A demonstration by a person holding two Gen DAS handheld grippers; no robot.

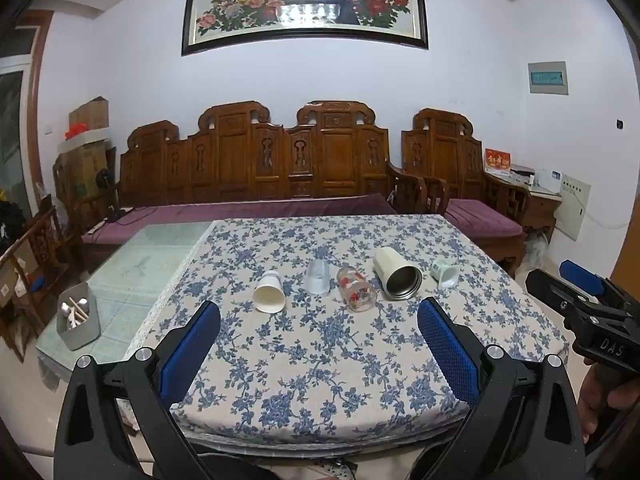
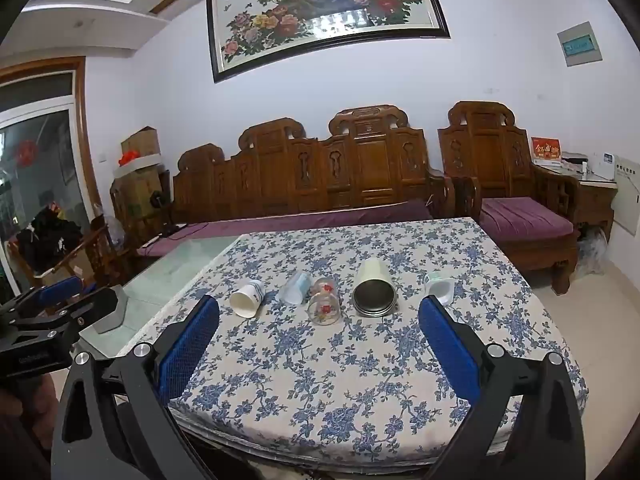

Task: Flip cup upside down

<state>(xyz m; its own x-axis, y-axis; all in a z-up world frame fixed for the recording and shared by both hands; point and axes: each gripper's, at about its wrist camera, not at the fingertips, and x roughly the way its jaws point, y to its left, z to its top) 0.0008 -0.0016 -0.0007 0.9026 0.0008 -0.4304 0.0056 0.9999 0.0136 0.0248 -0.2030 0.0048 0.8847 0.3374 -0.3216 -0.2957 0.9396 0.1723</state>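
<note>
Left wrist view: the left hand-held gripper is spread wide and holds nothing. Five cups lie on their sides on the tabletop, well ahead of it: paper cup, clear plastic cup, flowered glass, steel-lined cup, small white cup. Select one cup and approach across its wall.

Right wrist view: the right hand-held gripper is equally wide and empty. The steel-lined cup lies ahead, slightly right. Grip mid-body, lift clear, rotate until the rim faces down.

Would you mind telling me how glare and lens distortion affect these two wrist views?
Left wrist view: a window reflection glares on the framed painting, and the fisheye bows the tablecloth edges and darkens the corners. Right wrist view: the same glare sits on the painting, and the whole room tilts; the cups remain sharp.
</note>
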